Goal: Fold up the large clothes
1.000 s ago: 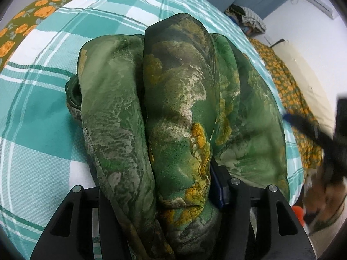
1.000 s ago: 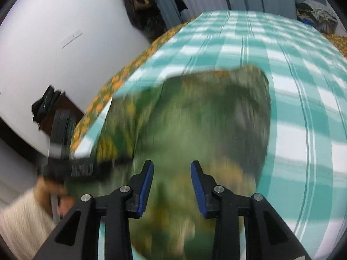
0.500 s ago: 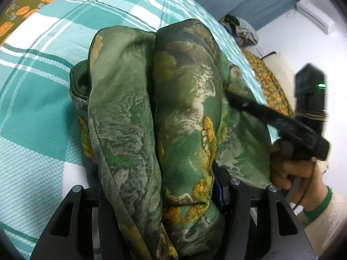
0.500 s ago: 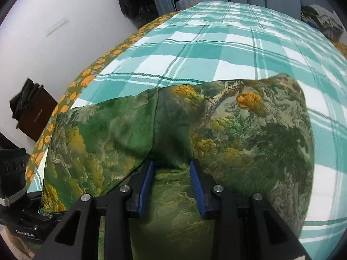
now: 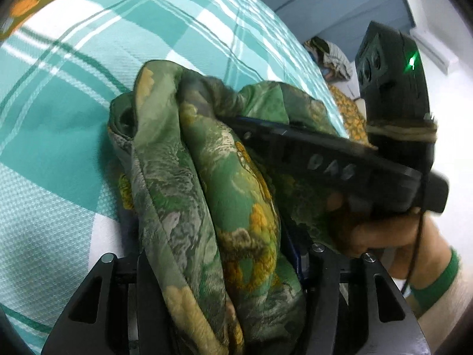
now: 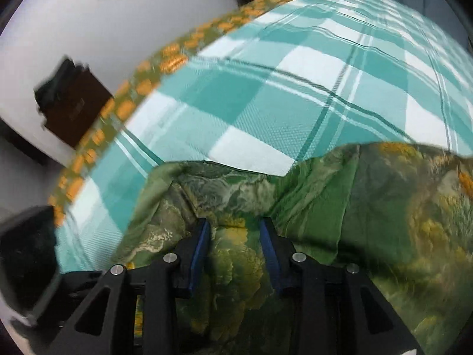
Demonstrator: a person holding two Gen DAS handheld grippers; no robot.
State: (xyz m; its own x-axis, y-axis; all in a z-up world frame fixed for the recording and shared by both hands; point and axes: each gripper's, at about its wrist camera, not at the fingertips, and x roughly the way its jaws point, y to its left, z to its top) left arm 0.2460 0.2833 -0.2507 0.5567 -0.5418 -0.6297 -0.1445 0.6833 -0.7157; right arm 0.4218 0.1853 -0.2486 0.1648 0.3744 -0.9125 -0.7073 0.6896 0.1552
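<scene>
Teal-and-white checked bedding covers the bed (image 6: 266, 112), with an orange-flowered border running along its far left edge and a pale wall behind. On it lies the green printed garment (image 5: 242, 195), bunched into thick rolls rather than flat layers. It sits toward the near edge of the bed, well short of the flowered border.

By the look of it, the folding is well along: the cloth is already gathered into a compact bundle several layers deep, and what seems left is to lay the held portions down, flatten them and square the edges.

Its jaws having just drawn in a little, the left gripper (image 5: 218, 269) has its fingers clamped on a fat double roll of the garment that fills the gap between them; it points forward and downward across the bed. In the right wrist view, the right gripper (image 6: 235, 251) points steeply down, and its blue-padded fingers (image 6: 201, 248) pinch a raised ridge of cloth. In the left wrist view that tool reaches in from the right, its fingers buried in the top of the bundle, and the person's hand (image 5: 378, 230) wraps its handle, a green cuff at the wrist.
</scene>
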